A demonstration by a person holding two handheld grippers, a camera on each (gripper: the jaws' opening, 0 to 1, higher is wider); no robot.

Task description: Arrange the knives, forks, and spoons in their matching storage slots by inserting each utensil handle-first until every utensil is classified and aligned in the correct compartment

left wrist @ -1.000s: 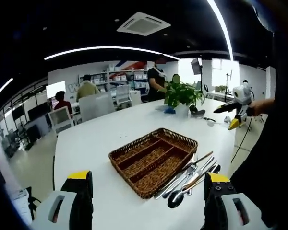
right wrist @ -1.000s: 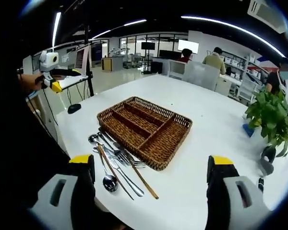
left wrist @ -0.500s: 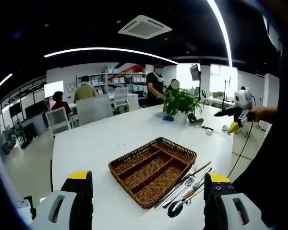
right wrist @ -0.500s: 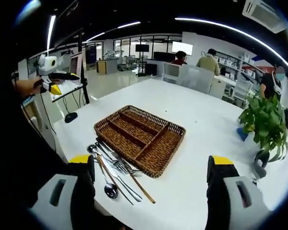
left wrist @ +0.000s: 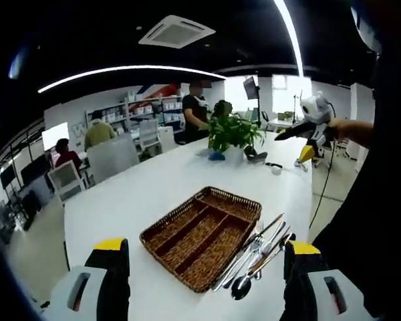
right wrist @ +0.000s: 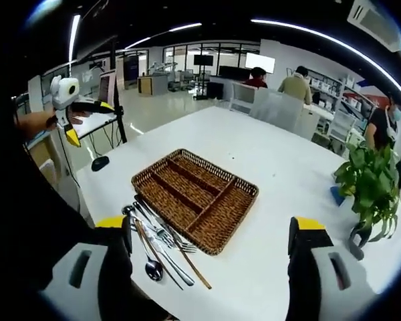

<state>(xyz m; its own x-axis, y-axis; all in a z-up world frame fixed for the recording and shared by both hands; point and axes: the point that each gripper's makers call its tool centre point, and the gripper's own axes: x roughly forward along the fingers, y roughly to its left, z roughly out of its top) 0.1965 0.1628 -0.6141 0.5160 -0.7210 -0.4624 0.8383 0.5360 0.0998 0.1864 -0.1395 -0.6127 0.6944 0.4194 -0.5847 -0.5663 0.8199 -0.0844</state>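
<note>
A brown wicker cutlery basket (left wrist: 168, 263) (right wrist: 235, 221) sits on the white table, its divided slots bare. A loose heap of knives, forks and spoons (left wrist: 256, 255) (right wrist: 159, 242) lies on the table against one short side of the basket; one piece has a wooden handle. My left gripper (left wrist: 206, 246) hangs open above the table on the near side of the basket, nothing between its jaws. My right gripper (right wrist: 210, 224) is likewise open and holds nothing. Each gripper appears in the other's view, held in a hand off the table: the right (left wrist: 313, 125), the left (right wrist: 69, 108).
A potted green plant (left wrist: 231, 132) (right wrist: 372, 179) stands at the far end of the table (left wrist: 120, 200). A small black object (right wrist: 101, 162) lies near the table's edge. People and chairs are at desks beyond the table. My dark sleeve (left wrist: 361, 221) borders the utensil side.
Both views have shifted a little with the hands. The basket and the heap of utensils lie as before, and both grippers stay open.
</note>
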